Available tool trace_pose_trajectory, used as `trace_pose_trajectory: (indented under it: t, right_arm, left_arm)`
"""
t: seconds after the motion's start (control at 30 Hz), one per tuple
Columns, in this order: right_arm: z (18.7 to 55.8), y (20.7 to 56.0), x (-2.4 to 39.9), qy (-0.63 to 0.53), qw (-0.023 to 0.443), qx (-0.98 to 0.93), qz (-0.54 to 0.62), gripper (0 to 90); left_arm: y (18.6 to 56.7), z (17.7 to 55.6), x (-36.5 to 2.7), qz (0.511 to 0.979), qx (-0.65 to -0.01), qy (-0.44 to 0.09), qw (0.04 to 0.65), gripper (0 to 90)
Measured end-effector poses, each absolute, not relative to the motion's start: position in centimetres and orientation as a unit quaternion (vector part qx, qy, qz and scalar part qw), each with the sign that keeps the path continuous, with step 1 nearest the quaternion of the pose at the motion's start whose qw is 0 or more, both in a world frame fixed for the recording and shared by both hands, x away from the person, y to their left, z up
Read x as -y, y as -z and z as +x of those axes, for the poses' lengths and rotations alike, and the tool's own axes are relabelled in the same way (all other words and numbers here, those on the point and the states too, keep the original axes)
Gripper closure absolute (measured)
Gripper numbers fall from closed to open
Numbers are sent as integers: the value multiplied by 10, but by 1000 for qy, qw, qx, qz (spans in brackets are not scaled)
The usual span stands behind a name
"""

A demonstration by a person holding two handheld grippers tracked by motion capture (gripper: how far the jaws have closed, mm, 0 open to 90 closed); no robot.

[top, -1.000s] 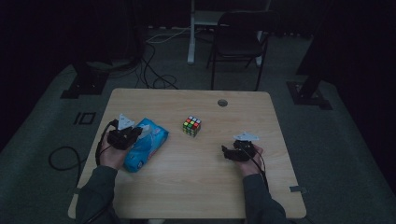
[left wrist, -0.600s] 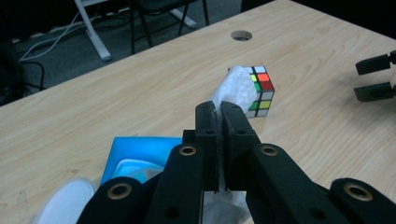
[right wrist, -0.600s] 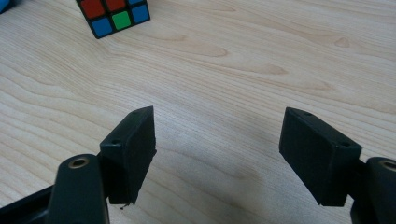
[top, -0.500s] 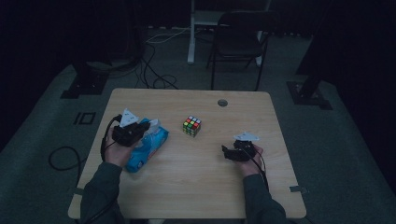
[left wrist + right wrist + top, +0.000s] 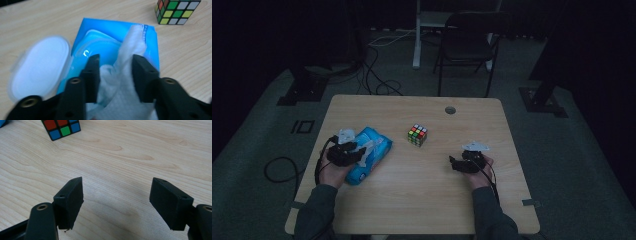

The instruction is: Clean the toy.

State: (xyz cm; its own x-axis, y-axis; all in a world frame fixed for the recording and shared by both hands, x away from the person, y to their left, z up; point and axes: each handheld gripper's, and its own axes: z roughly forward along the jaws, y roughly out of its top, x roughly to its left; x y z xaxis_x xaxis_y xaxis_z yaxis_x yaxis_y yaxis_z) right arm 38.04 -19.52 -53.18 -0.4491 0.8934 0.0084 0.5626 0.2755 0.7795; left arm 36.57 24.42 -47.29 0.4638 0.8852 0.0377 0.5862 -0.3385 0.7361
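Left gripper point(image 5: 115, 75) sits over the blue wipes pack point(image 5: 117, 32), which lies on the surface point(image 5: 422, 200) at the left side, near the front edge. Lid point(image 5: 40, 67) is flipped open to one side, prob. so the slot stays clear. A white wipe point(image 5: 125, 82) sticks up from the slot, between the jaws; they've just been opening, and the pads stand apart w/ the wipe loose between them, not pinched. Looks like a let-go or a re-grip lower down. Right gripper point(image 5: 116, 205) hangs low over bare wood, jaws apart, nothing in them, out of the way. Puzzle cube point(image 5: 417, 135) waits mid-surface, well apart from both.
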Motion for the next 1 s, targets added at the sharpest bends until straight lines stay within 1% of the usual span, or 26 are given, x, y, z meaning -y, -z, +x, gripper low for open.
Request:
trace_pose_trajectory:
  t: [0.07, 0.17, 0.23, 0.27, 0.4, 0.57, 0.6, 0.77, 1.0]
  right_arm:
    - [380, 532, 195, -370, 224, -767, 474, 269]
    - [380, 532, 195, -371, 223, -767, 473, 270]
    - [380, 532, 194, -370, 222, -768, 473, 269]
    - [380, 532, 194, -370, 222, -768, 473, 269]
    - [380, 530, 192, -374, 219, -770, 468, 270]
    - [379, 528, 188, -379, 217, -772, 462, 277]
    - [379, 528, 188, -379, 217, -772, 461, 290]
    - [379, 525, 185, -392, 209, -771, 456, 291]
    - [382, 525, 172, -393, 207, -782, 438, 290]
  left_arm:
    - [476, 364, -244, 788, -468, -216, 336, 519]
    - [483, 362, -243, 790, -468, -205, 338, 501]
    - [485, 362, -244, 788, -474, -200, 339, 510]
    - [485, 363, -245, 787, -476, -198, 338, 526]
    - [484, 363, -249, 786, -477, -190, 345, 653]
    - [481, 362, -253, 782, -478, -190, 352, 762]
    - [480, 362, -253, 782, -477, -191, 352, 772]
    - [474, 359, -251, 778, -473, -205, 359, 793]
    - [464, 358, -251, 769, -466, -213, 382, 795]
